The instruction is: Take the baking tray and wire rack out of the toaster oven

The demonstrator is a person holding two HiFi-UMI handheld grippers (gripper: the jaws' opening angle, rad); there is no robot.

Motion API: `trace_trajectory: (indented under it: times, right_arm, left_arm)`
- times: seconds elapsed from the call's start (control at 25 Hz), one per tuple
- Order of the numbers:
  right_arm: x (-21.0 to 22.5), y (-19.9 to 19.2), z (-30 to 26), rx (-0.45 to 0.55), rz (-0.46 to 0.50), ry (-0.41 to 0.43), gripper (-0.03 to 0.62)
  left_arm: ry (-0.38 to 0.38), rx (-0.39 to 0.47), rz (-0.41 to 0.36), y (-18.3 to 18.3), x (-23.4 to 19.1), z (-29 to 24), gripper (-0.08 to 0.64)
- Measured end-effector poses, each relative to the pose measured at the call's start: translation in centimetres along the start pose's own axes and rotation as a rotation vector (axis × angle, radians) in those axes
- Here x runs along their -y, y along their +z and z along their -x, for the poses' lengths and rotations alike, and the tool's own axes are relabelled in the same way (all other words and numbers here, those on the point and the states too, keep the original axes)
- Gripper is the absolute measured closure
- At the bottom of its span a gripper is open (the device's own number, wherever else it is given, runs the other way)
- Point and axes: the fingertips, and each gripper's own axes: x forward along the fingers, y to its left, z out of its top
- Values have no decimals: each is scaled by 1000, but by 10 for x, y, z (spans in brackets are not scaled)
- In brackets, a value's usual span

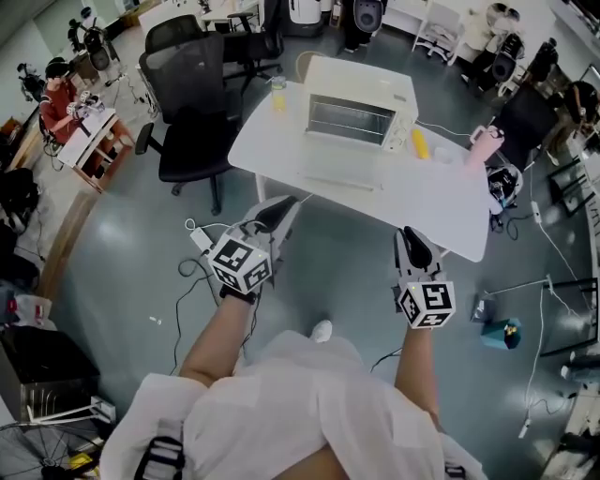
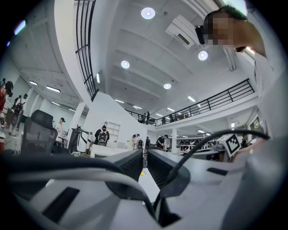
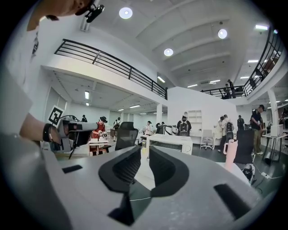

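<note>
In the lower middle of the head view, the left gripper (image 1: pixel 281 208) has its jaws released to a thin slit and the right gripper (image 1: pixel 412 242) has its jaws a little wider; both are empty and short of the white counter (image 1: pixel 422 197). At upper centre, the toaster oven (image 1: pixel 361 112) stands on that counter with its door folded down. The baking tray and wire rack inside are too small to tell apart.

Bright, even indoor light falls from round ceiling lamps (image 2: pixel 148 13), which flare white in both gripper views. All views bulge like a fisheye, and the gripper views darken to black at the corners. The white table (image 1: pixel 375 178) is nearly blown out. The grey floor (image 1: pixel 122 272) shows a soft sheen. Up close, the left tongs (image 2: pixel 145 156) look soft.
</note>
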Motion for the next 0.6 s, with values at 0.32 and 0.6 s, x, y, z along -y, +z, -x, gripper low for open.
trace_trajectory:
  times: [0.32,0.6]
  right_arm:
    - [42,1,-28,-19,39,67,517]
    - [55,-5,-57,-17,49,112,514]
  left_arm:
    - [38,38,15,-1,-10,-53,546]
    - [51,21,6,-8,-20,-70,546]
